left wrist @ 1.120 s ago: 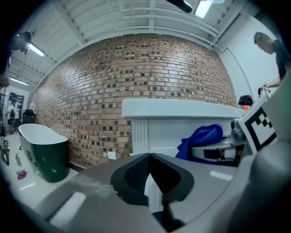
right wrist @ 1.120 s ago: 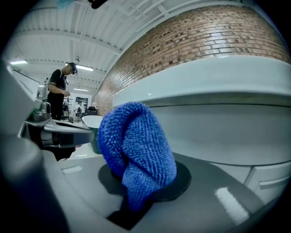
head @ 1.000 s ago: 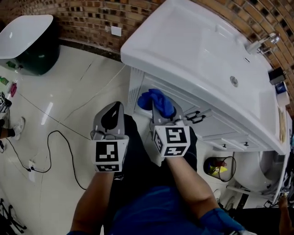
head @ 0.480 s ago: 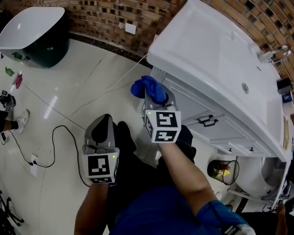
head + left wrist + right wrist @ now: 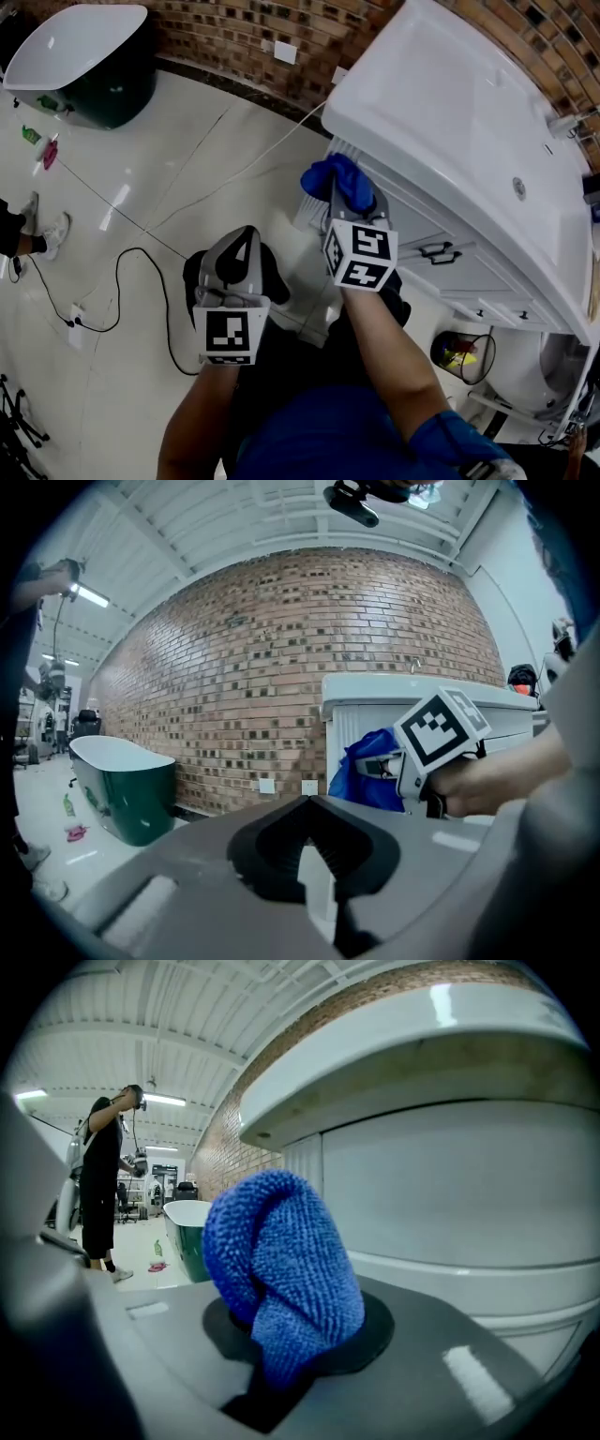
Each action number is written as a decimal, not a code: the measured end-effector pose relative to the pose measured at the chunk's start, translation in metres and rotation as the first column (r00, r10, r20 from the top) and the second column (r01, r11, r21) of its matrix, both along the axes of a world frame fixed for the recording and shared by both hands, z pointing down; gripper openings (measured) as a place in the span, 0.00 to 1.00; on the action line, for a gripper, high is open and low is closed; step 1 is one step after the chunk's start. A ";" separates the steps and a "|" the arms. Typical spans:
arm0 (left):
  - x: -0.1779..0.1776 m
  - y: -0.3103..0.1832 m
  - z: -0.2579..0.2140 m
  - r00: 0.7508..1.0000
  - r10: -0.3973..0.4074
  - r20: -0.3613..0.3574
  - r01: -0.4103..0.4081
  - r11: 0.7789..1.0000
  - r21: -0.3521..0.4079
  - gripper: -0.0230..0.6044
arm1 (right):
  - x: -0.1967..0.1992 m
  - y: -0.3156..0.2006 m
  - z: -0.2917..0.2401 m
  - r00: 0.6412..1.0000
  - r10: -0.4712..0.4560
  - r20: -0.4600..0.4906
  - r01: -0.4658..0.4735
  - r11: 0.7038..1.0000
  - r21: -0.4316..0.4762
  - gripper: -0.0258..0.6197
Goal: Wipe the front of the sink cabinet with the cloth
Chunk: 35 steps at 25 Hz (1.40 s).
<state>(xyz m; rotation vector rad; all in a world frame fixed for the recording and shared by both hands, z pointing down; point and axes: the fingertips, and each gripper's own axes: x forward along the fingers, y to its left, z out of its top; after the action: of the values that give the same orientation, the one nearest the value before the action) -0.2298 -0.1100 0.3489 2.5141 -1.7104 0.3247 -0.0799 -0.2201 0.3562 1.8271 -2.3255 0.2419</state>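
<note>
While the wiping step is in hand, the sink cabinet [image 5: 478, 277] fills the 2 o'clock side of the head view, its white front running beneath the overhanging basin rim. The right gripper [image 5: 354, 211] is clamped on the blue cloth [image 5: 342, 183], which bulges from its tip in a thick wad at the cabinet's left end, around 12 o'clock from the person. In the right gripper view the cloth [image 5: 281, 1269] sits just beside the front panel [image 5: 450, 1185]; whether it touches cannot be told. The left gripper [image 5: 234, 258] hangs at 7 o'clock of the right one, over the floor, jaws drawn together on nothing. As I judge it, the next move calls for pressing the wad flat against the panel and sweeping it toward 4 o'clock, past the handle [image 5: 441, 251].
</note>
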 end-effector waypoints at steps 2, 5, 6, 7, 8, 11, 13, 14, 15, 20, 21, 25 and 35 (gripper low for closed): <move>0.008 -0.009 0.005 1.000 0.009 -0.027 -0.009 1.000 0.006 0.04 | -0.001 0.000 0.016 1.000 0.002 -0.006 -0.002 1.000 -0.029 0.15; 0.019 -0.021 0.015 0.996 0.009 -0.088 -0.008 1.000 0.009 0.04 | -0.003 -0.002 0.050 1.000 0.006 -0.017 -0.007 0.996 -0.089 0.15; 0.022 -0.024 0.020 0.995 0.006 -0.104 -0.006 1.000 0.003 0.04 | -0.004 -0.003 0.063 1.000 0.004 -0.025 -0.007 0.994 -0.111 0.15; 0.024 -0.026 0.027 0.993 0.002 -0.117 -0.003 1.000 -0.007 0.04 | -0.005 -0.004 0.076 0.999 0.001 -0.036 -0.006 0.991 -0.133 0.15; 0.025 -0.029 0.035 0.992 -0.003 -0.129 0.000 1.000 -0.018 0.04 | -0.005 -0.005 0.091 0.999 -0.003 -0.050 -0.005 0.988 -0.157 0.15; 0.030 -0.037 0.055 0.986 -0.016 -0.167 0.008 0.999 -0.045 0.04 | -0.006 -0.009 0.138 0.996 -0.018 -0.091 -0.004 0.972 -0.235 0.15; 0.033 -0.044 0.062 0.978 -0.026 -0.209 0.017 0.999 -0.044 0.04 | -0.008 -0.011 0.166 0.994 -0.021 -0.109 -0.011 0.960 -0.281 0.15; 0.033 -0.047 0.064 0.973 -0.034 -0.228 0.025 0.999 -0.042 0.04 | -0.010 -0.012 0.179 0.993 -0.022 -0.117 -0.014 0.953 -0.304 0.15; 0.032 -0.049 0.068 0.969 -0.043 -0.243 0.033 0.999 -0.043 0.04 | -0.011 -0.013 0.193 0.992 -0.026 -0.125 -0.017 0.945 -0.328 0.15; 0.026 -0.053 0.079 0.959 -0.059 -0.278 0.044 0.997 -0.061 0.04 | -0.009 -0.013 0.253 0.989 -0.032 -0.146 -0.037 0.896 -0.443 0.15; 0.025 -0.053 0.078 0.954 -0.056 -0.293 0.042 0.998 -0.054 0.04 | -0.007 -0.011 0.265 0.989 -0.022 -0.146 -0.049 0.883 -0.467 0.15; 0.018 -0.049 0.080 0.947 -0.062 -0.316 0.049 0.998 -0.047 0.04 | -0.001 -0.004 0.307 0.990 0.005 -0.143 -0.084 0.832 -0.549 0.15; 0.029 -0.046 0.088 0.954 -0.019 -0.300 0.001 0.998 -0.059 0.04 | -0.014 0.027 0.285 0.999 -0.044 -0.026 0.022 0.827 -0.562 0.15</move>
<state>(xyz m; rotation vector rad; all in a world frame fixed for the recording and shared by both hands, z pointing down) -0.2006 -0.1558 0.4365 2.3651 -1.5707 -0.0112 -0.0936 -0.1929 0.6411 1.4713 -1.9605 0.7876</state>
